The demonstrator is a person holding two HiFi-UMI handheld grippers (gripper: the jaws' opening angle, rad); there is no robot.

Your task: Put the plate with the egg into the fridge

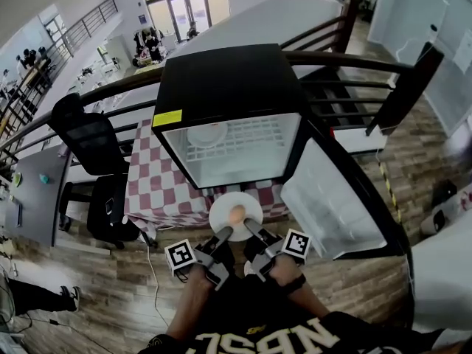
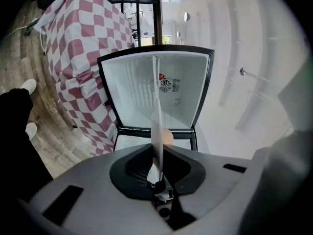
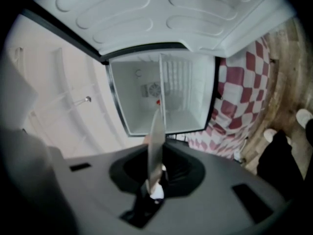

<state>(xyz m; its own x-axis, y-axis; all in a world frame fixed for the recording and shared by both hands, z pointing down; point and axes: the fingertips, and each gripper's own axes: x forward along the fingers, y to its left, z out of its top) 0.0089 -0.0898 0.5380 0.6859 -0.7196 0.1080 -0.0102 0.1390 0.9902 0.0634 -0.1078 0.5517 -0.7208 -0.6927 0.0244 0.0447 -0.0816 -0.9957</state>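
Note:
A white plate (image 1: 234,214) with a brown egg (image 1: 237,214) on it hangs in the air just in front of the open black fridge (image 1: 228,87). My left gripper (image 1: 225,233) is shut on the plate's near left rim, and my right gripper (image 1: 249,228) is shut on its near right rim. The left gripper view has the plate (image 2: 156,126) edge-on between the jaws of the left gripper (image 2: 157,155), with the egg (image 2: 167,136) beside it. In the right gripper view the plate (image 3: 155,136) stands edge-on in the right gripper (image 3: 155,163), facing the fridge's white inside (image 3: 183,102).
The fridge stands on a table with a red-and-white checked cloth (image 1: 158,183). Its door (image 1: 332,205) swings open to the right. A wire shelf (image 1: 247,144) inside carries a white dish (image 1: 206,135). A black office chair (image 1: 92,153) is at the left, and a dark railing (image 1: 354,61) runs behind.

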